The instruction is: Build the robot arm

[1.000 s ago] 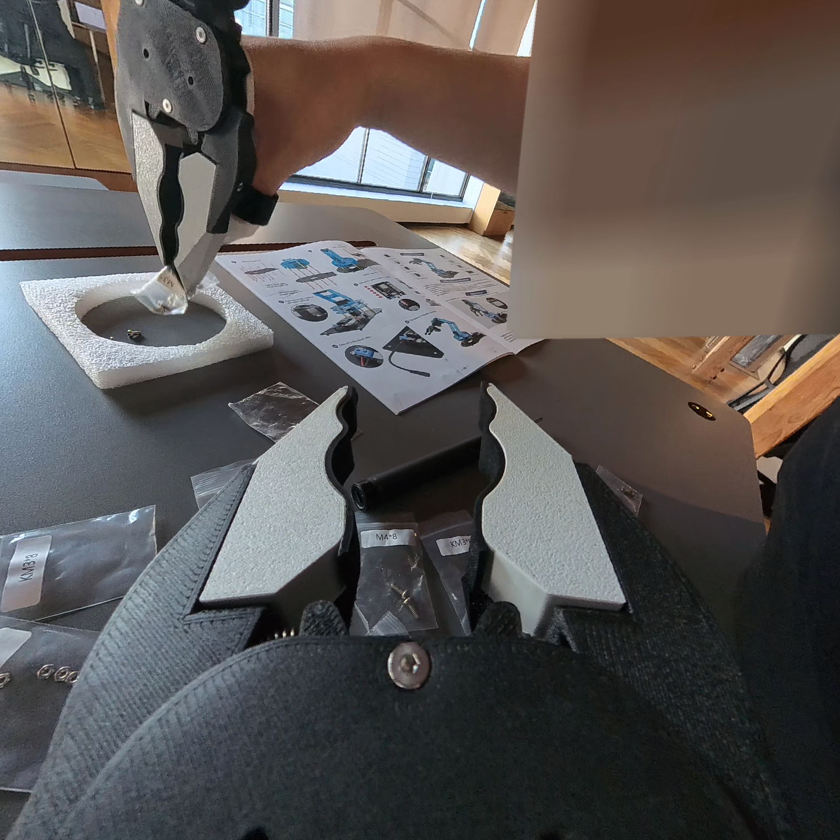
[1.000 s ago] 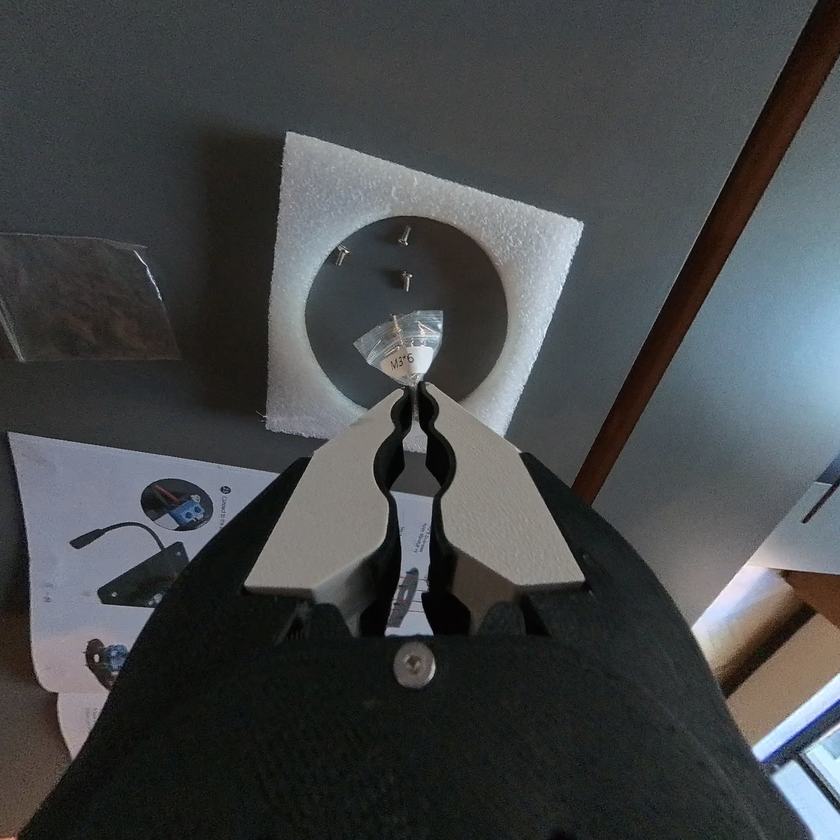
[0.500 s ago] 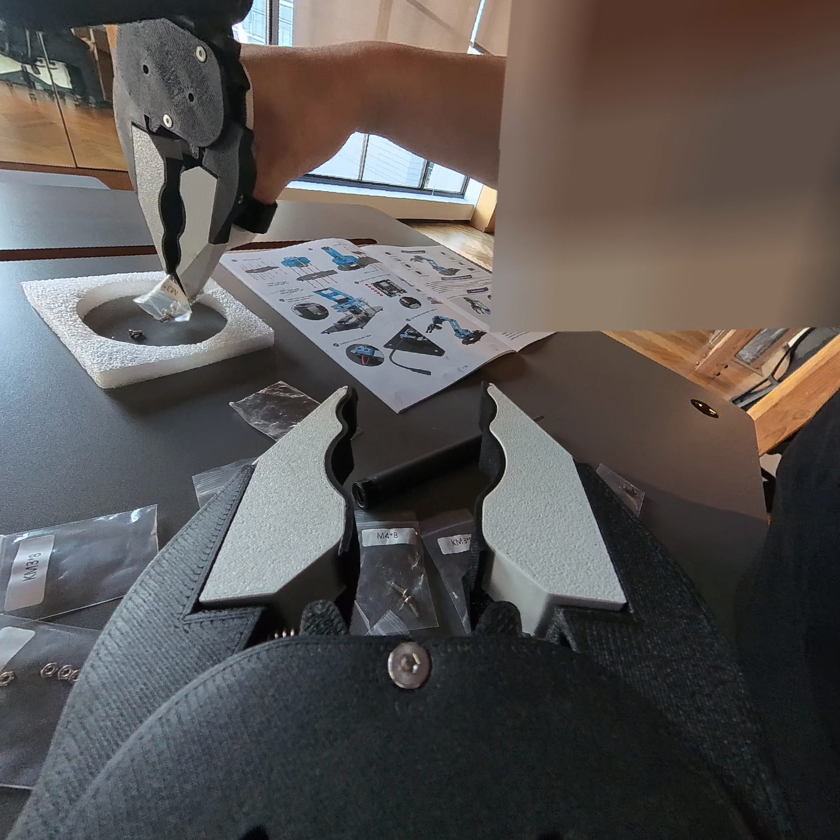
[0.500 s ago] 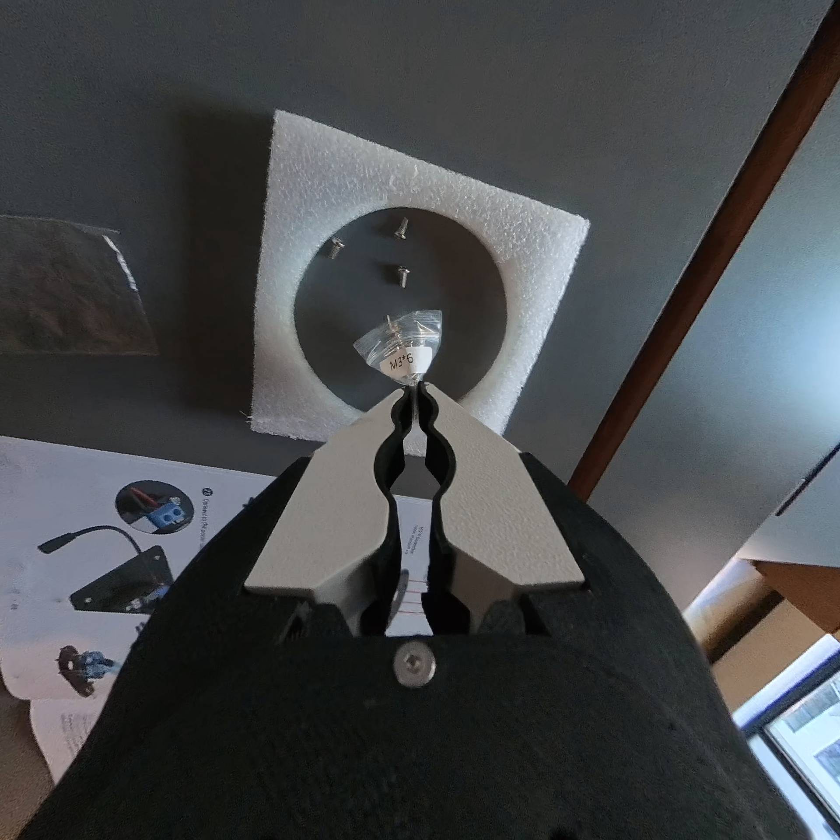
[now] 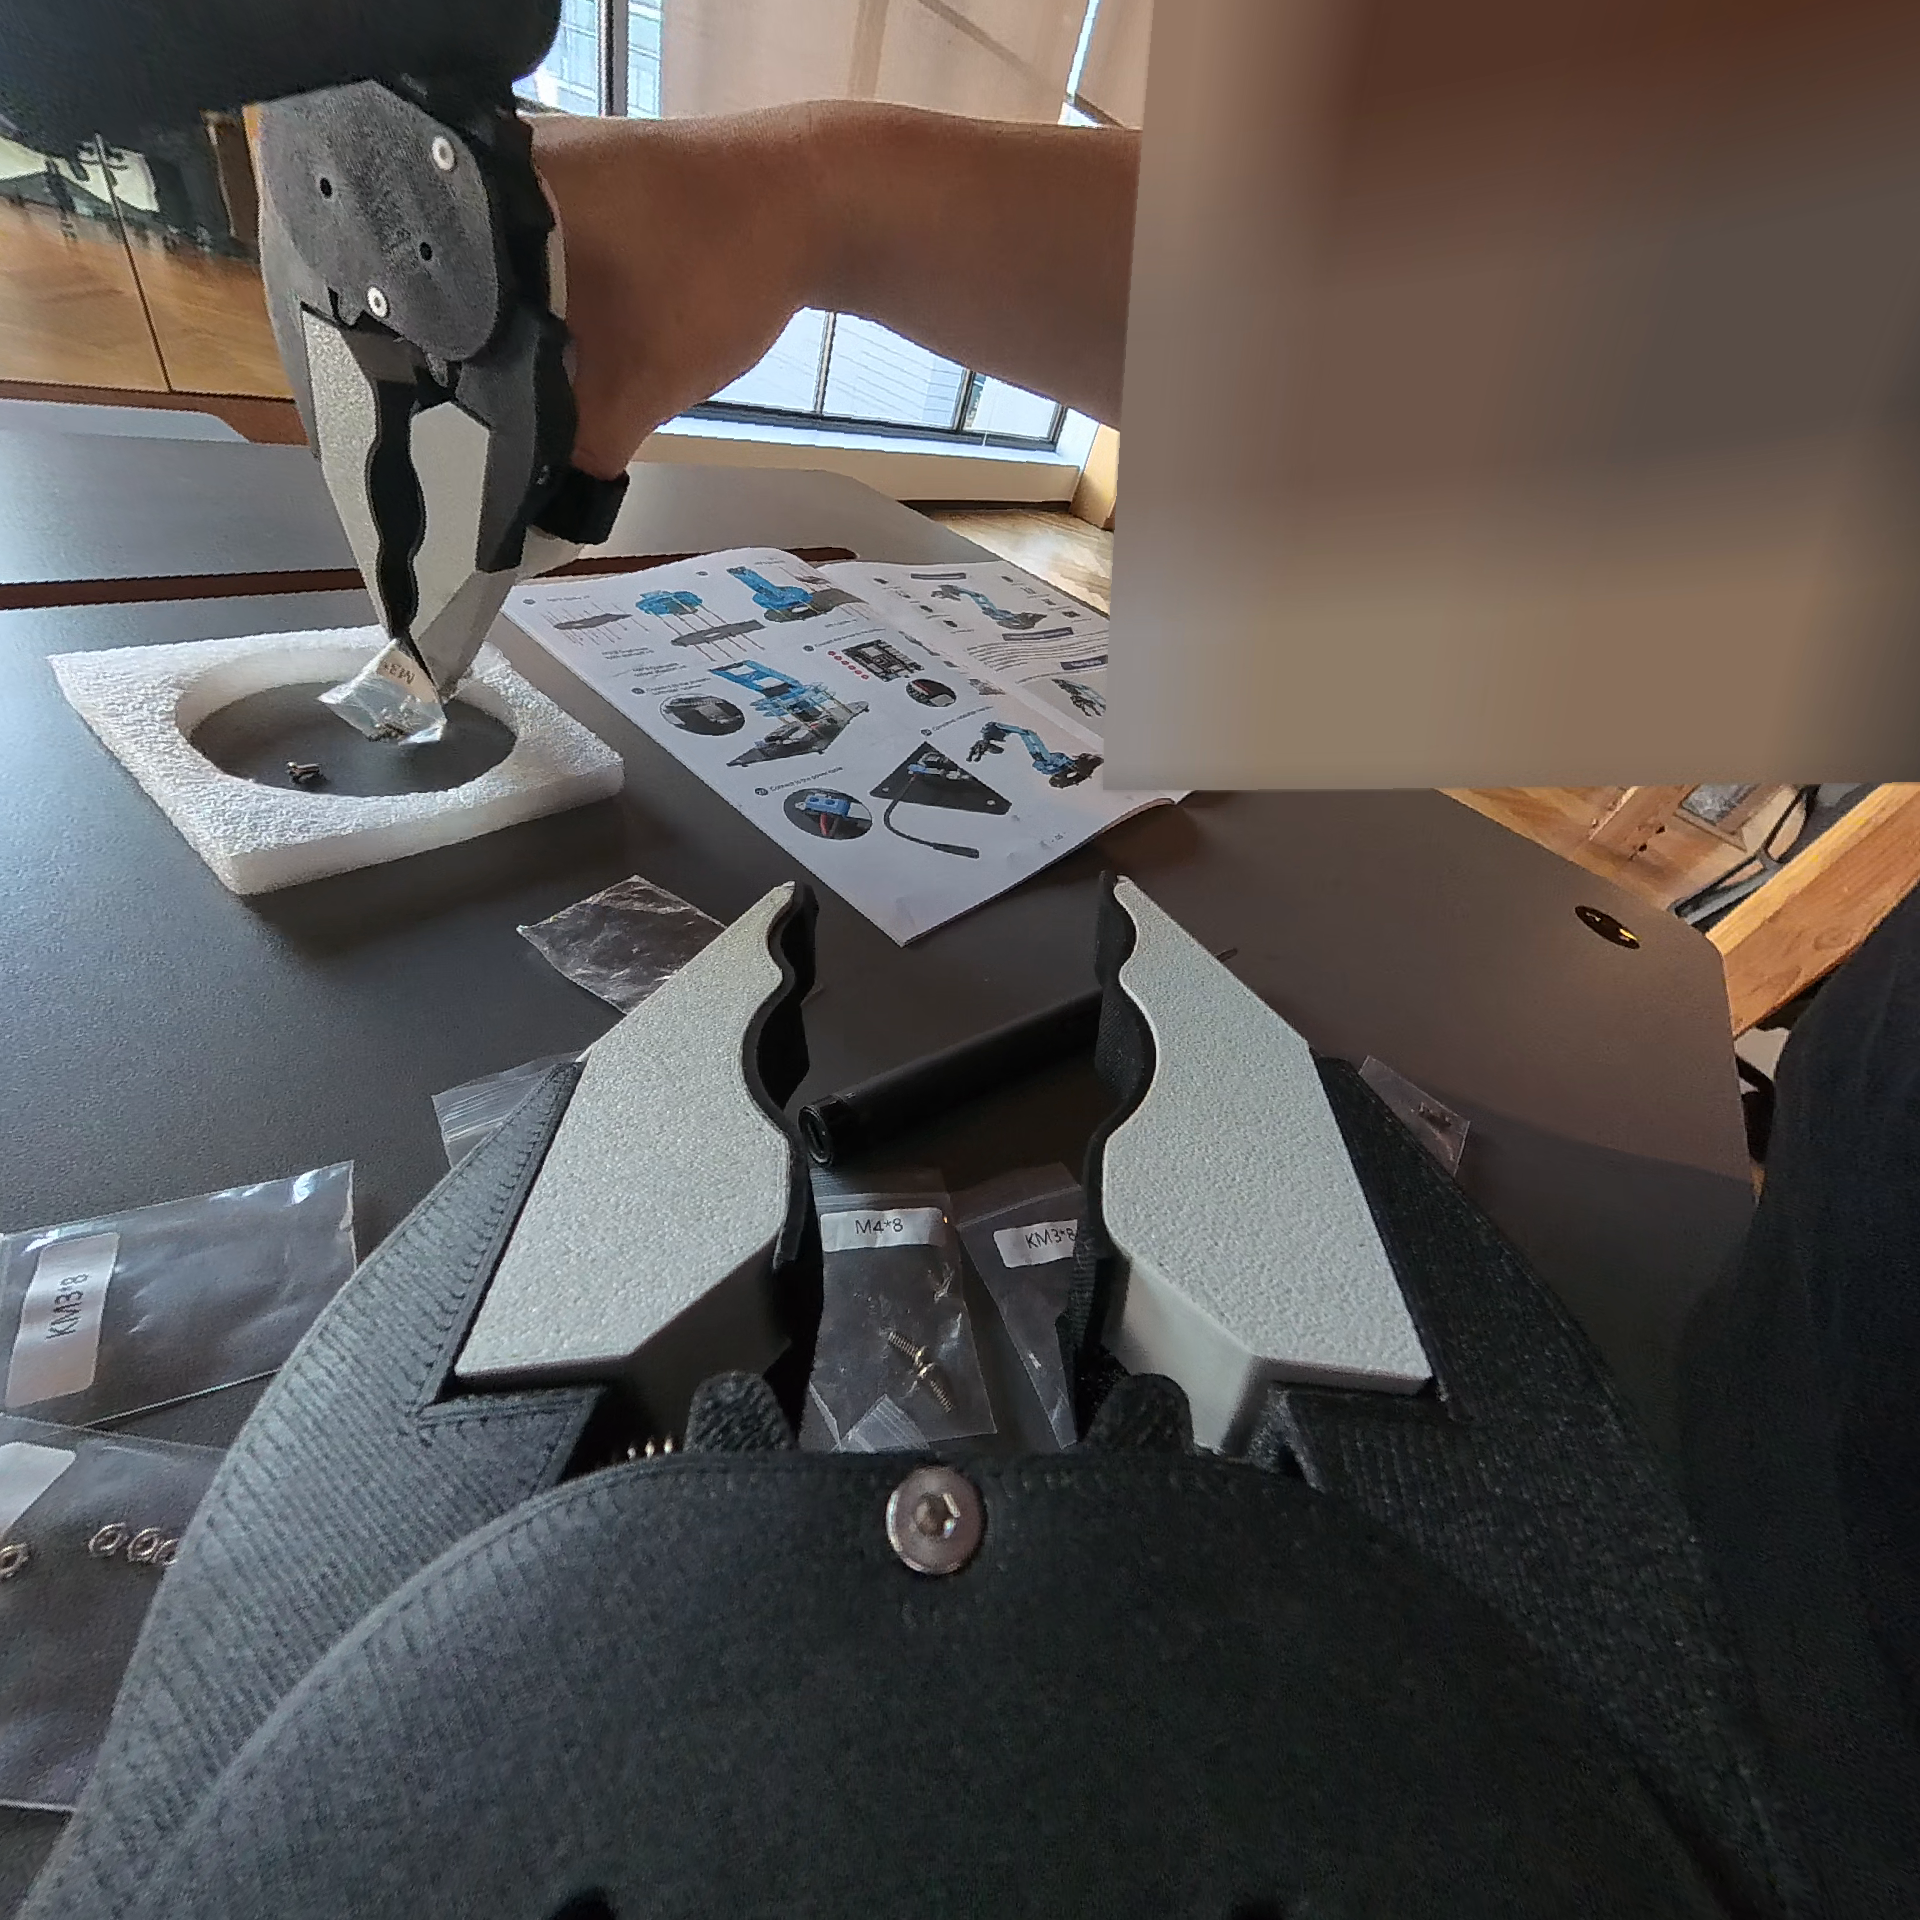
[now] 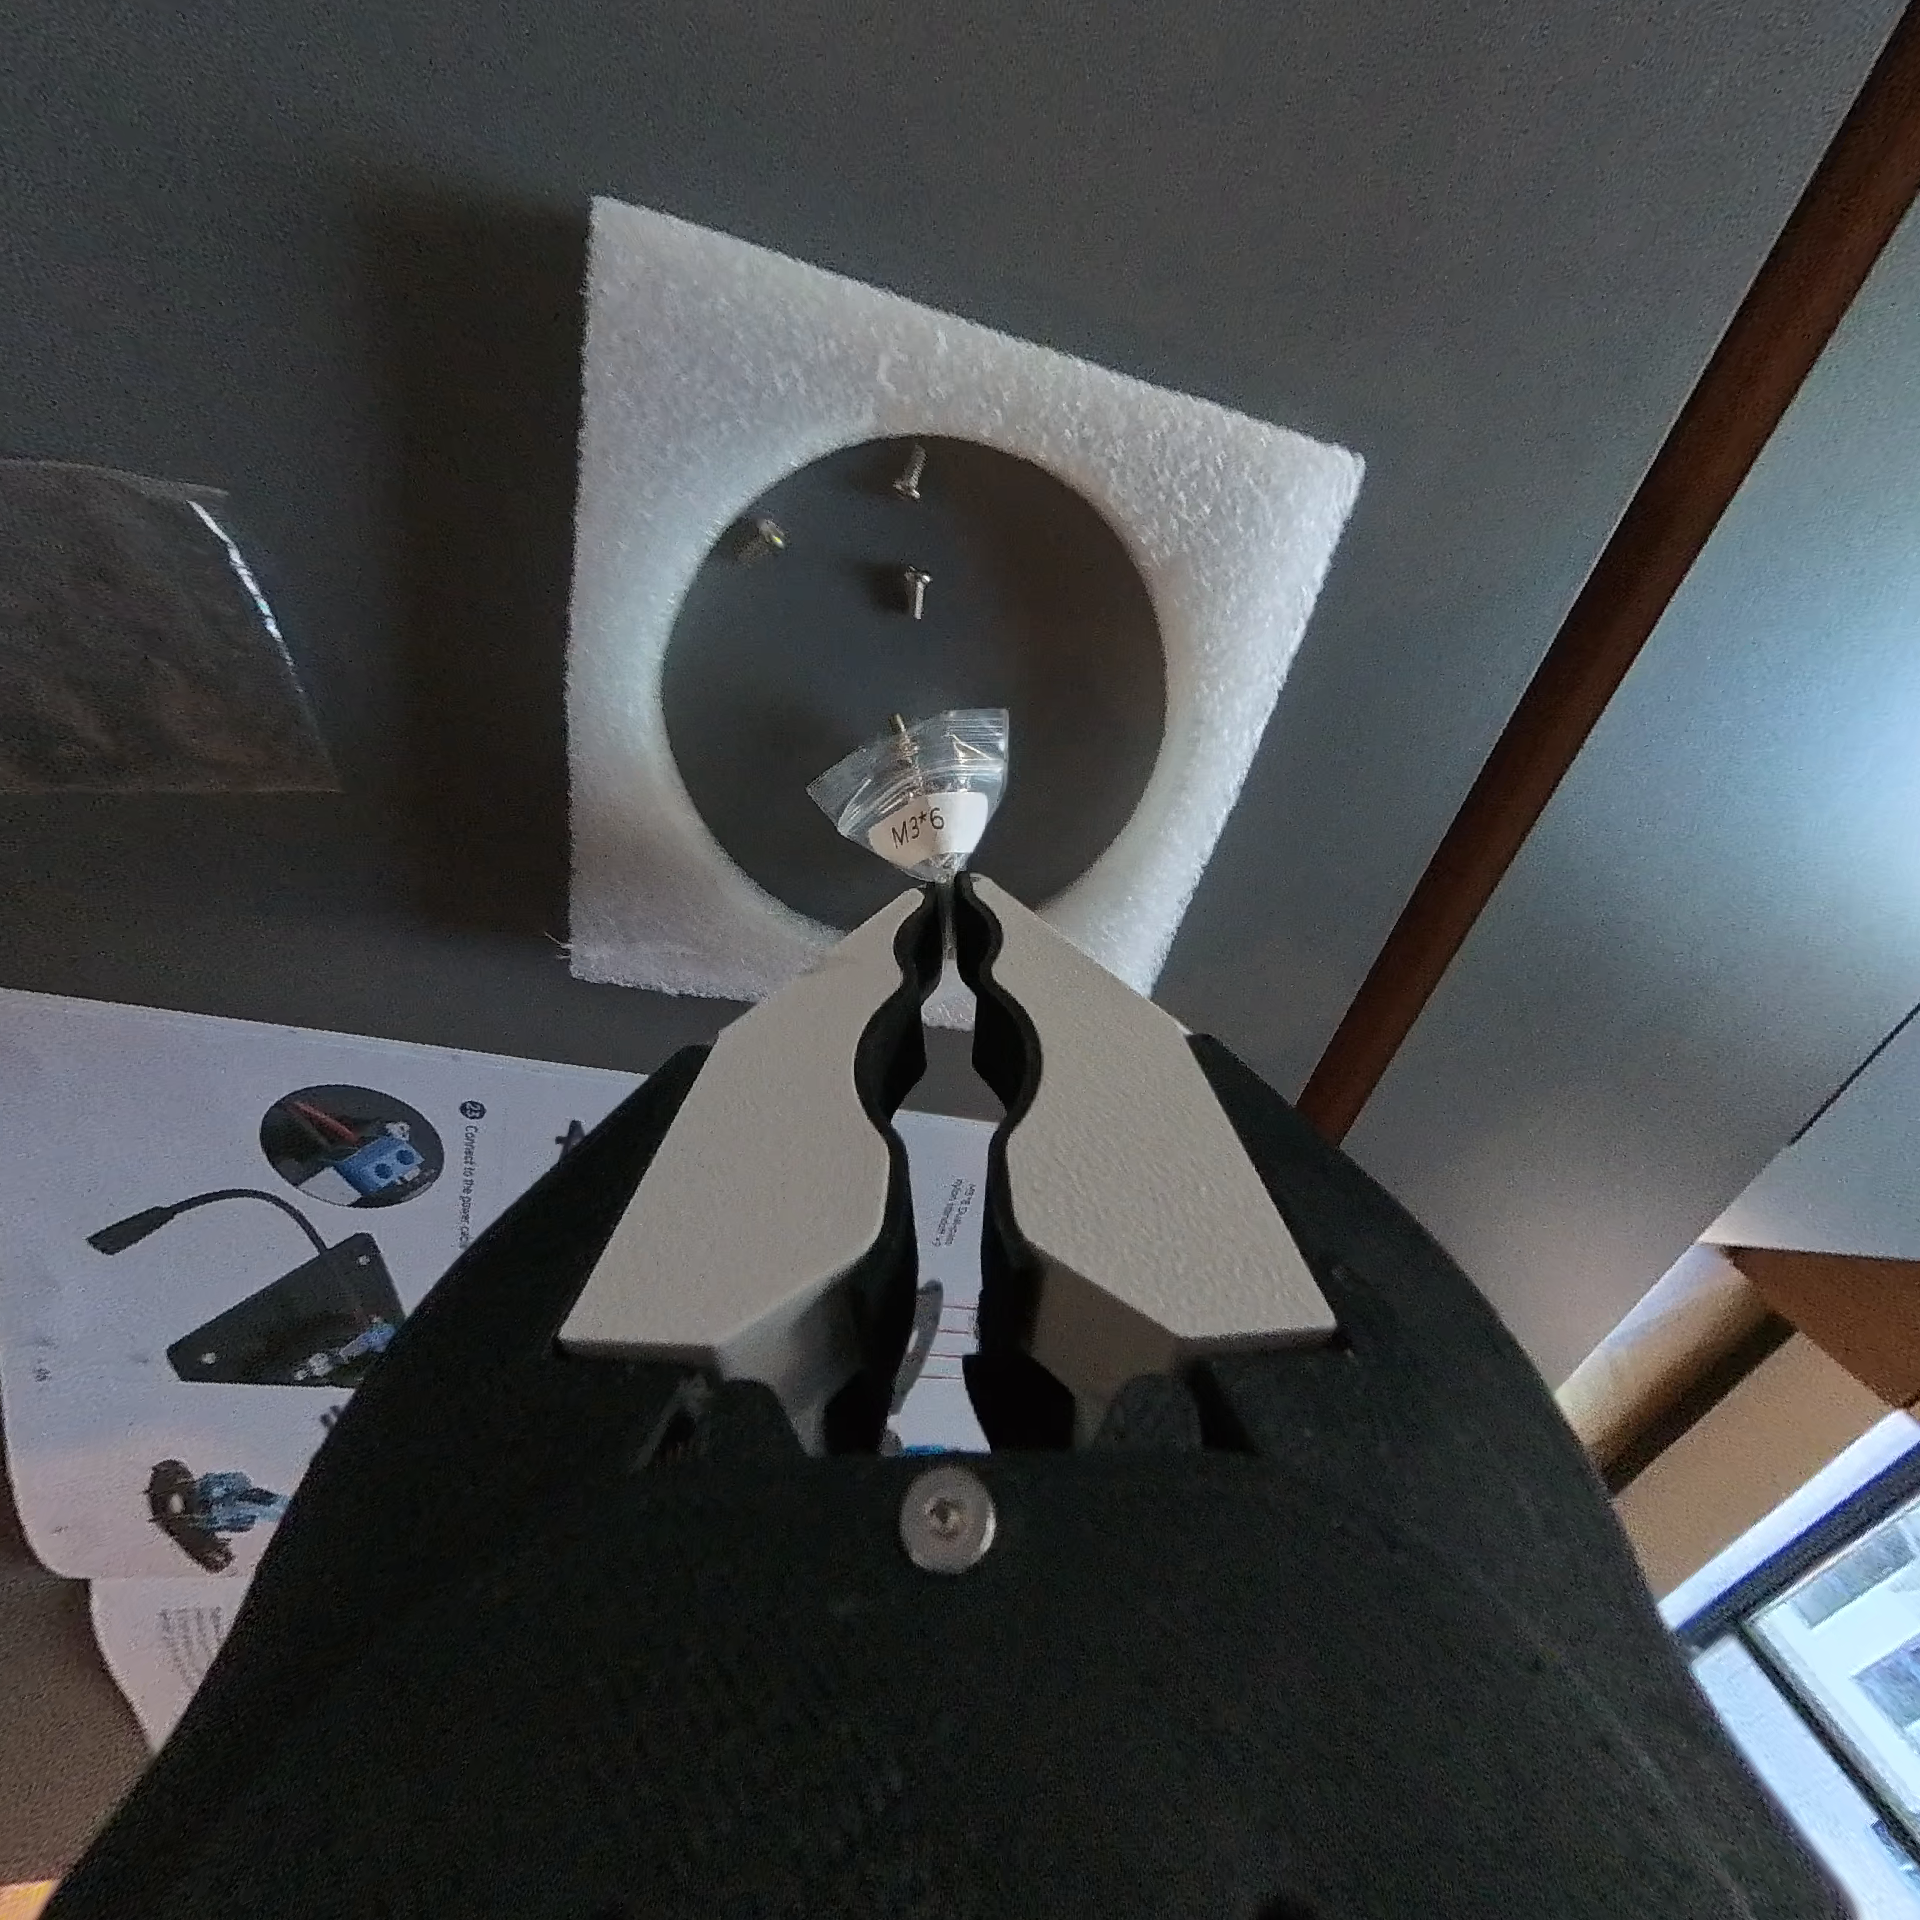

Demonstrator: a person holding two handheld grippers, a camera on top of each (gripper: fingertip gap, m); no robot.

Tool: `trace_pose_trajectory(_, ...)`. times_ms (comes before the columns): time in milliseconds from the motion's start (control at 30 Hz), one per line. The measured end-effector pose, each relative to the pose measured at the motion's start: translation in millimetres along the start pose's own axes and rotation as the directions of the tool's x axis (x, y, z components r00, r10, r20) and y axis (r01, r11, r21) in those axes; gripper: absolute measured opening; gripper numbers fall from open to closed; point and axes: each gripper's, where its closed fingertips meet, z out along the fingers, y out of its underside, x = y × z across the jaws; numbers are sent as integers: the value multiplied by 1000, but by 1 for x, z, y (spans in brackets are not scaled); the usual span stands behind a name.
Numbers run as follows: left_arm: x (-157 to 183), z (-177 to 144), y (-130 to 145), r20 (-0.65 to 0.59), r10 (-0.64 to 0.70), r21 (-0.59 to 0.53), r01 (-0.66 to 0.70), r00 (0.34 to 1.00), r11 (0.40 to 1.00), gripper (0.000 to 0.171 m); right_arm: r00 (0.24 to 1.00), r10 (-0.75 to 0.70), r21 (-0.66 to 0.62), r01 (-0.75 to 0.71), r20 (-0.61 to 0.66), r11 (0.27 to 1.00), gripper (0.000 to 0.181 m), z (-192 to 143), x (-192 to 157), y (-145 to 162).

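Note:
My right gripper (image 6: 948, 883) is shut on the corner of a small clear screw bag (image 6: 920, 784) with a white label. It holds the bag mouth-down over the round hole of a white foam square (image 6: 727, 343). Three loose screws (image 6: 912, 587) lie in the hole, and one screw pokes out of the bag. In the left wrist view the right gripper (image 5: 421, 665), bag (image 5: 387, 698) and foam square (image 5: 416, 821) are at the far left. My left gripper (image 5: 951, 914) is open and empty, low over a black cylinder (image 5: 935, 1081) and labelled screw bags (image 5: 894, 1320).
An open instruction booklet (image 5: 831, 717) lies beside the foam; it also shows in the right wrist view (image 6: 208, 1195). Clear bags (image 5: 613, 935) (image 5: 156, 1299) lie on the dark table (image 5: 1403, 987). A brown strip (image 6: 1621, 582) runs across the table. A person's forearm (image 5: 831, 208) reaches over. The grippers' ends are close to 25 cm from one another.
The right gripper with the bag has shifted slightly toward the booklet side of the foam hole and lower. The left gripper has not moved.

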Motion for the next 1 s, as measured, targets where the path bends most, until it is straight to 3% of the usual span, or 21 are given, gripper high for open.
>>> trace_pose_trajectory(333,-1,-1,0,4,5,0,-5,1000,1000,53,1000,20,28,-20,-7,999,1,-3,7,-2)
trace_pose_trajectory(467,-3,-1,1,9,4,-2,-4,1000,1000,53,998,64,129,-65,10,989,1,-11,6,-5)
trace_pose_trajectory(567,-4,-2,0,12,2,4,-2,1000,1000,53,985,158,284,-170,62,944,1,-24,2,-9)
trace_pose_trajectory(700,-5,-1,2,8,-3,2,3,1000,1000,52,950,272,513,-312,155,800,1,-51,-13,-9)
trace_pose_trajectory(867,-8,4,6,12,14,-39,-14,1000,999,53,884,363,746,-449,293,492,1,-80,-46,-1)
trace_pose_trajectory(1000,-8,10,5,-3,-11,-48,11,1000,999,51,811,395,802,-545,431,244,1,-96,-73,4)
